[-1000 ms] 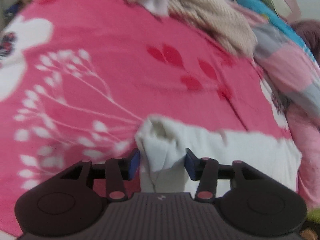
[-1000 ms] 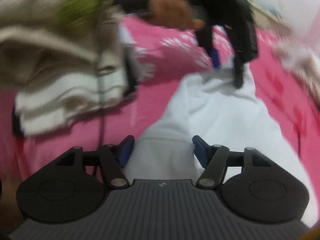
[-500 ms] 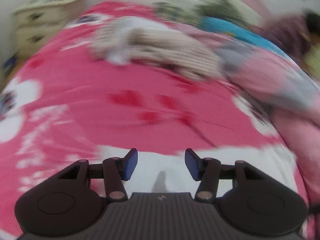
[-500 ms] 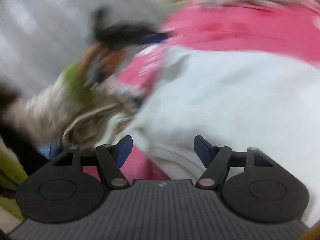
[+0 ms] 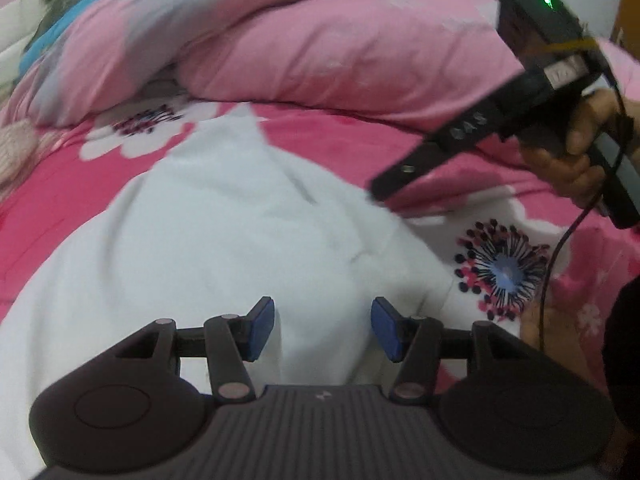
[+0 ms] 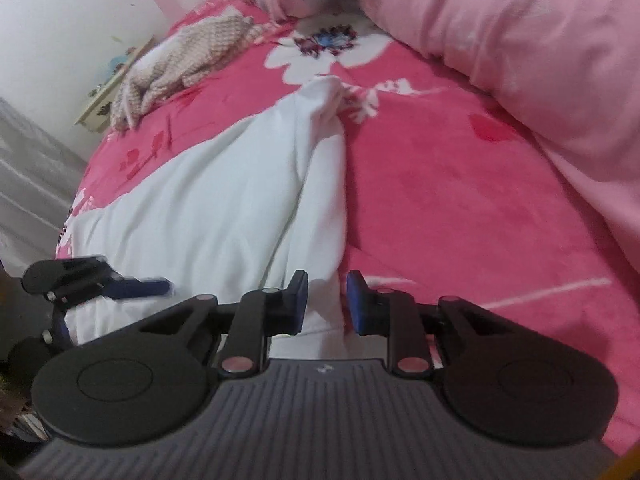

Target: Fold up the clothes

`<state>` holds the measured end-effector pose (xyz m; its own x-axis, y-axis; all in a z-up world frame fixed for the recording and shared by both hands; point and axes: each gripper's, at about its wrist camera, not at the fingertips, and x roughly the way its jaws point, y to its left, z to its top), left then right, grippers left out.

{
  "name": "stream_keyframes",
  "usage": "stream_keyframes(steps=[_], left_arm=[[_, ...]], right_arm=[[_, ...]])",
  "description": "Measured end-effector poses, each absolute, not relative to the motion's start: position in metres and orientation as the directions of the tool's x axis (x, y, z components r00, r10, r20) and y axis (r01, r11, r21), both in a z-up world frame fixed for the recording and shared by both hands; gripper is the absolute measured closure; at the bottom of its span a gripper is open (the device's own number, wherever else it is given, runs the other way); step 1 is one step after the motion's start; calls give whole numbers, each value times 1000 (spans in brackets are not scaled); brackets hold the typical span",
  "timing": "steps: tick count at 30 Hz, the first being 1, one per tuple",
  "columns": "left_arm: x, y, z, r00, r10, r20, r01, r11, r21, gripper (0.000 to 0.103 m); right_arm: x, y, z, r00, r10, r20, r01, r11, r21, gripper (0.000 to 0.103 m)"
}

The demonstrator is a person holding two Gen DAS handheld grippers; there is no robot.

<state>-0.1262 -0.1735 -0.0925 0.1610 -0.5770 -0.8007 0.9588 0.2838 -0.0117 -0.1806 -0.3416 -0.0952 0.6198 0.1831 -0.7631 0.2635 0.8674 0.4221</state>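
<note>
Left gripper (image 5: pixel 323 329): jaws parted, blue pads (image 5: pixel 262 328) clear of the fabric on both sides, nothing grasped; it hangs low over the near part of the white garment (image 5: pixel 208 248). Right gripper (image 6: pixel 327 303): jaws have just been closing and now stand narrow, with the garment's right edge between them; whether the pads (image 6: pixel 299 300) actually press the cloth cannot be told. The garment lies spread on the pink floral bedspread (image 6: pixel 440 200), running away from both grippers and narrowing to a bunched tip (image 6: pixel 326 88) near a white flower print. In the left view the right gripper is seen from the side, held in a hand (image 5: pixel 576 160), its tip at the garment's far right edge, a black cable (image 5: pixel 560 248) hanging from it. Beyond the garment, a beige knit item (image 6: pixel 180 64) lies toward the bed's left side. Farthest back, a pale pink quilt (image 5: pixel 340 40) is heaped across the bed.
</note>
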Motion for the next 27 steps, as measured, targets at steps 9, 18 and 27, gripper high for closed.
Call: stream_keyframes(steps=[9,18,27], left_arm=[[-155,-187,-113,324,-517,-792,936,295,190,59],[-106,-162,-79,221,-572,-789,857,501,-123,92],[-75,-128,-40,195,-736,-648,752,537,-383,95]], right_arm=[[-193,-335,-94,715,48,-697,193,945,263,81],[-181,-320,-84,711,121,-692,73,967,244,80],[-150,-357,-104,690,344,-637,194,760,620,79]])
